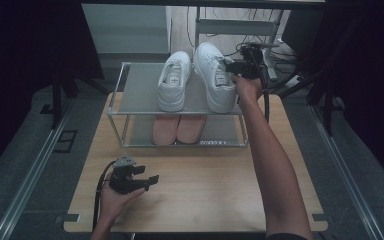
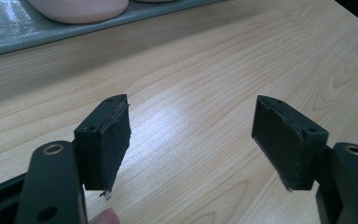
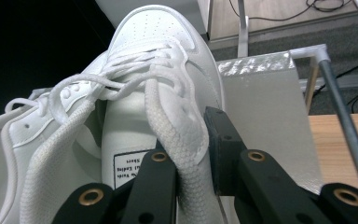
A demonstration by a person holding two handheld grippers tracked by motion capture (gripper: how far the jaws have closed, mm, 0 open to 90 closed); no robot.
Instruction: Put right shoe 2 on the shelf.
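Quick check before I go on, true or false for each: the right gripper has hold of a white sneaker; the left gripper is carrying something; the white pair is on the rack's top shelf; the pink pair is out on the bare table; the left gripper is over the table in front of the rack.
1. The right gripper grips a white sneaker. True: its fingers clamp the shoe's collar.
2. The left gripper carries something. False: it is open, with nothing between its fingers.
3. Both white sneakers sit on the rack's top shelf. True.
4. The pink shoes lie on the bare table. False: they sit on the rack's lower shelf.
5. The left gripper is over the table in front of the rack. True.
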